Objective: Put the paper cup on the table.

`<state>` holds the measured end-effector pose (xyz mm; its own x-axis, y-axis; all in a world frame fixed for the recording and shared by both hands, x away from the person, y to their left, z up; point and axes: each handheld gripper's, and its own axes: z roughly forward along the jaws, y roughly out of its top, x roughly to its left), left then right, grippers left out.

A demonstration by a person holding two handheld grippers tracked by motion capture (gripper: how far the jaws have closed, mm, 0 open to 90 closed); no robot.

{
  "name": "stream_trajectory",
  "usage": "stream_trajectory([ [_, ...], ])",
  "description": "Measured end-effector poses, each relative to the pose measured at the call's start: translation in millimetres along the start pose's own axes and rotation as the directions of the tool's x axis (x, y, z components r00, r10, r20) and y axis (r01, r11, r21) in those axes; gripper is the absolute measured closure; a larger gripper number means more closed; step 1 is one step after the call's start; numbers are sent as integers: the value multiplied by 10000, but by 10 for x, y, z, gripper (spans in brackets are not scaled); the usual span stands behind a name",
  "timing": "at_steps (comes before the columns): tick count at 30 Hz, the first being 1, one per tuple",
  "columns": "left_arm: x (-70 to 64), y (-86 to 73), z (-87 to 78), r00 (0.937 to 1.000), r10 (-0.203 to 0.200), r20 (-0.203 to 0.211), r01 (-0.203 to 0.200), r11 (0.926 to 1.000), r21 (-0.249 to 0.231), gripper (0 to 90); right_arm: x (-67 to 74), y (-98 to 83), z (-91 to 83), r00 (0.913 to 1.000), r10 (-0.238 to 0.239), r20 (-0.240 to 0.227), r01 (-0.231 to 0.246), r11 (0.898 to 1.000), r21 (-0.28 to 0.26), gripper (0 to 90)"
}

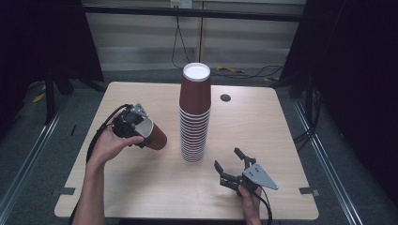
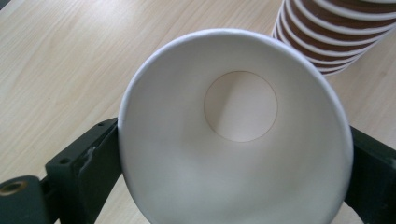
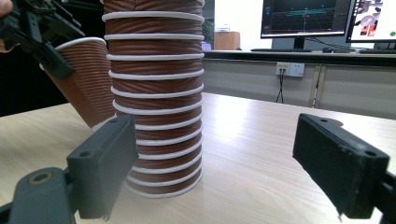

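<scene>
On the left, the left tool (image 1: pixel 133 123) is closed on one brown paper cup (image 1: pixel 153 133). The cup is tipped over on its side, up off the table (image 1: pixel 141 187), with its open mouth at the tool and its bottom pointing toward the tall stack. The jaws press on the rim from both sides. In the left gripper view the cup's white inside (image 2: pixel 233 135) looks a bit squashed into an egg shape. I think a harder squeeze could bend the rim, and a softer one could let the cup slip out and roll.

In the middle stands the tall stack of cups (image 1: pixel 195 117), upside down, with a white bottom on top. It sits near the held cup, but they do not touch. It is thin and high, so I think a bump from the cup or a tool could knock it over and send cups rolling off the table.

On the right, the right tool (image 1: pixel 233 166) is wide open and holds nothing. It is low by the table, pointing at the foot of the stack. In the right gripper view the stack (image 3: pixel 154 98) sits closer to one jaw than the other, so a push forward might hit it on one side.

A small dark round hole (image 1: pixel 225 98) is in the table behind the stack. Cables (image 1: pixel 178 42) hang and lie on the floor beyond. Nothing lies between the tools and the stack.
</scene>
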<state>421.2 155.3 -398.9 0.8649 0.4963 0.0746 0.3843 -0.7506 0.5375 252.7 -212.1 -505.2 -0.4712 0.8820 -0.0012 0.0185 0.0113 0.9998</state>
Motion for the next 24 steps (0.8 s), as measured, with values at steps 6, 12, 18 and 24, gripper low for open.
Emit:
stream_trajectory([
  [6,3,97,24,9984,456,-329,-432,9967,691,53,0,0,0,10000,0,-30,0,10000,-4,133],
  [12,-19,124,123,9981,572,-249,-533,9892,1362,48,-1,0,-1,10000,3,-49,-3,10000,-3,133],
  [18,-1,133,164,9987,473,-181,-448,9915,1225,35,-1,0,-1,10000,3,-51,-3,10000,-2,134],
  [24,10,166,224,9980,534,-332,-496,9933,1046,25,-1,0,-1,10000,-1,-54,1,10000,-3,134],
])
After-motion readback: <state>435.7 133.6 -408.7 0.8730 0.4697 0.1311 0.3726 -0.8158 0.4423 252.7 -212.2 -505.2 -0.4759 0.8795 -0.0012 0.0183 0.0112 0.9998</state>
